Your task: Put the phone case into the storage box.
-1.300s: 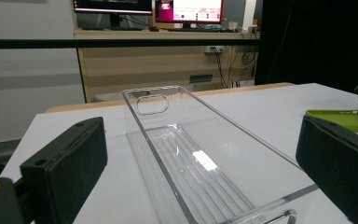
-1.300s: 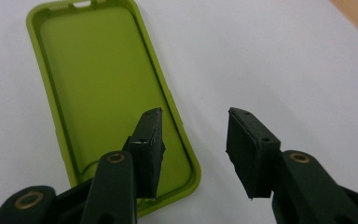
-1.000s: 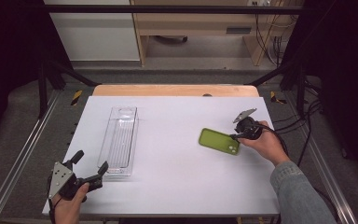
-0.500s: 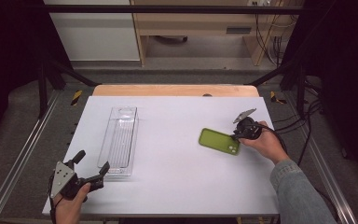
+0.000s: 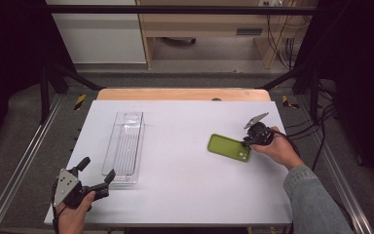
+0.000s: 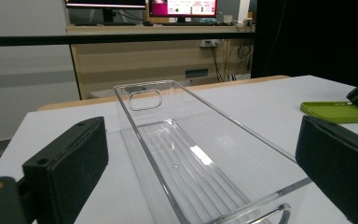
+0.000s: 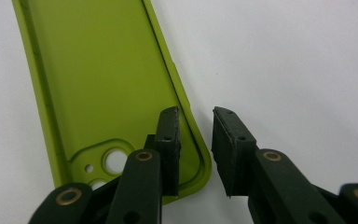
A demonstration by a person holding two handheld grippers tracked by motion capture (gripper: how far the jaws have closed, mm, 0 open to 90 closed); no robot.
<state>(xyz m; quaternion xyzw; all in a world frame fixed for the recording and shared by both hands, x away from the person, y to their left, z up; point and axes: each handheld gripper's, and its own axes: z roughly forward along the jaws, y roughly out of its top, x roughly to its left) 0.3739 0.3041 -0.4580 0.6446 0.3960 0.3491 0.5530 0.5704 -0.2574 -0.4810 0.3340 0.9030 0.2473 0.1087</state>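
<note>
Holding both grippers low at the near side of the white table (image 5: 185,195). Left gripper (image 5: 93,176) sits at the near-left corner, jaws spread wide and gripping nothing; the clear plastic bin (image 6: 191,158) starts right between them and runs straight ahead, its near end just past the jaw tips, oval handle cutout on the far wall. Bin looks empty, standing upright on its base. Right gripper (image 7: 196,140) is at the right side of the table, tilted down onto the green phone case (image 7: 102,79). Jaws are partly open with a narrow gap: one jaw sits over the inside of the case beside the camera cutout, the other outside over bare table, so the case's long edge lies between them, not pinched. Case lies flat, open side up, stretching away ahead of the jaws. Bin and case are well apart.
</note>
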